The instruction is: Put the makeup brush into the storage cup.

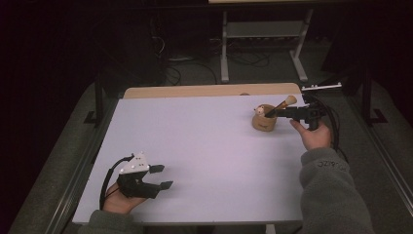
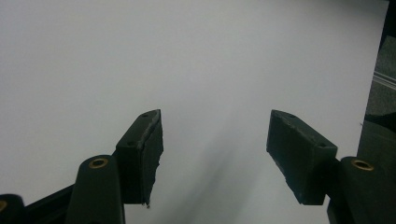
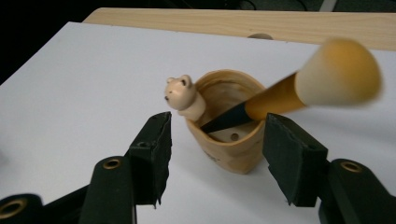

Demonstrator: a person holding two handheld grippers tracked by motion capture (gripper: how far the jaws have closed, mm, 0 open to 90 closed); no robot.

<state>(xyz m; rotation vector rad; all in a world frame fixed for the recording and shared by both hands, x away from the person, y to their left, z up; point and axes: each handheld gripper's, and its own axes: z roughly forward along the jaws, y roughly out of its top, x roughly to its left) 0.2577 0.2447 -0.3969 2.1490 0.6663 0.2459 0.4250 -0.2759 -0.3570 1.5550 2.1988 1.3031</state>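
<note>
Right gripper view: brush head blurred, black end hidden down inside the wooden cup; bear figure on the rim at 10 o'clock. Right gripper jaws apart, nothing pinched. High view puts the cup at 2 o'clock on the white table, left gripper at 8 o'clock, open, empty.

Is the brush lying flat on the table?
No, the brush stands tilted in the wooden cup, its dark handle tip inside and its fluffy head sticking out over the rim.
</note>
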